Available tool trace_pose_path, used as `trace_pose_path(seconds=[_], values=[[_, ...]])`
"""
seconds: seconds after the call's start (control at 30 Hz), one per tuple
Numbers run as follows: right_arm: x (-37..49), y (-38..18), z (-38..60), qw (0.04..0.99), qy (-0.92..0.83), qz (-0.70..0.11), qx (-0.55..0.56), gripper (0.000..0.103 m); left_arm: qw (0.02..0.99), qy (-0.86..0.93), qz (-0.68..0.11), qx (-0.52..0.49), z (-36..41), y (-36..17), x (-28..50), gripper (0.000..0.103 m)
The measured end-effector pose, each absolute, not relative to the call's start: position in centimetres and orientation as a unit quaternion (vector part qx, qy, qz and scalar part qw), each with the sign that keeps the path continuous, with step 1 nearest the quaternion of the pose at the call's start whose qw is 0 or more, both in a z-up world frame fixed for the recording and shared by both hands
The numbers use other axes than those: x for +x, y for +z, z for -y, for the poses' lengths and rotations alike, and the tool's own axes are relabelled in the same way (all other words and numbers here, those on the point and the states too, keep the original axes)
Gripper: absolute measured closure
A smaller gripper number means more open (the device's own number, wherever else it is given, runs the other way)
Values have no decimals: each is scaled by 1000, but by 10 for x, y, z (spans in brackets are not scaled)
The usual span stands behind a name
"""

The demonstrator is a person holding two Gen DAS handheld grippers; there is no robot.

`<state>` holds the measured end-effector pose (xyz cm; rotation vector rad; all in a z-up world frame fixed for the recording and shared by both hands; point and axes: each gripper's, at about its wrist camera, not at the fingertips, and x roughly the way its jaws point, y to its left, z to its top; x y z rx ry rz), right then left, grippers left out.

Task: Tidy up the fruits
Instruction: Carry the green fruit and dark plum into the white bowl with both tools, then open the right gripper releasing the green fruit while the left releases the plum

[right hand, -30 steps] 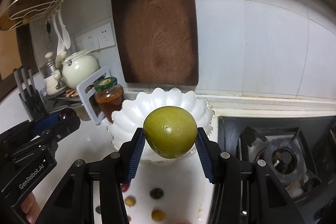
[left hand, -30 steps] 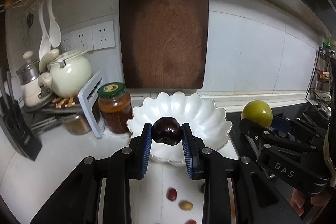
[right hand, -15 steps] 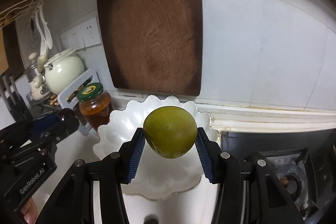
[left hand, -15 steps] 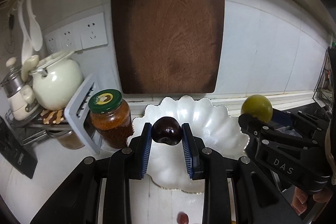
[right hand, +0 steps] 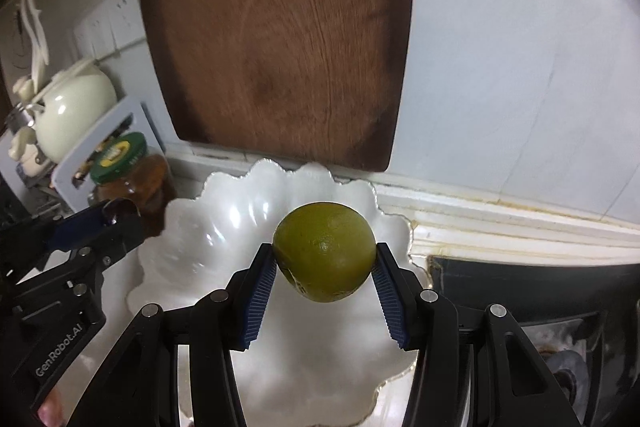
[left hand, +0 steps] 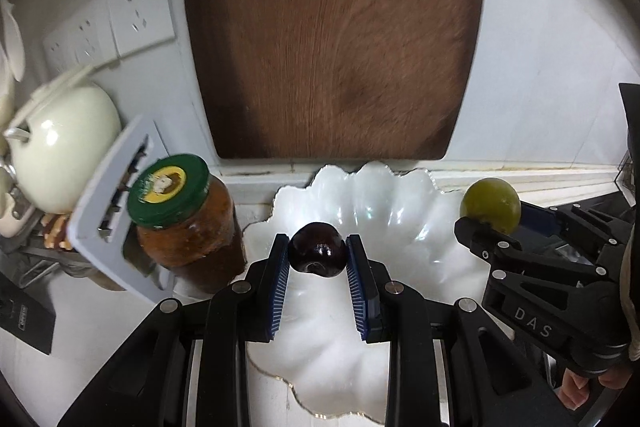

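My left gripper [left hand: 318, 253] is shut on a dark purple plum [left hand: 317, 254] and holds it over the white scalloped bowl [left hand: 400, 227]. My right gripper [right hand: 325, 259] is shut on a round green citrus fruit [right hand: 325, 251] and holds it over the same bowl [right hand: 208, 255], toward its right side. The right gripper with the green fruit [left hand: 490, 205] shows at the right of the left wrist view. The left gripper with the plum [right hand: 120, 209] shows at the left of the right wrist view. The bowl holds no fruit that I can see.
A dark wooden cutting board [left hand: 332, 35] leans on the tiled wall behind the bowl. A jar with a green lid [left hand: 180, 223] stands just left of the bowl, with a white kettle [left hand: 60, 147] and a grey rack beyond. A gas stove [right hand: 540, 299] lies to the right.
Both grippers have moved forward and down toward the bowl with their fruit. The small fruits on the counter have dropped out of view below.
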<state>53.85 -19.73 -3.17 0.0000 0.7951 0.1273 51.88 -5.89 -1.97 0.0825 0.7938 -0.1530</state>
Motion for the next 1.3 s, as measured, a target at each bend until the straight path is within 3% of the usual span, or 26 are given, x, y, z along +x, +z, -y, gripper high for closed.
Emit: trace_pose_path(seconds=[0.53,1.13,1.3], values=[[601,-88,202,865,59,-499,5,53,876,-65,-474,57,77,-78,587,74],[625,-127,202,836,64,-545,5,52,832,-66,-546,67,87,-135,618,74],[627,-129,201,833,65,-549,-2,51,831,-58,-548,78,82,-135,616,57]])
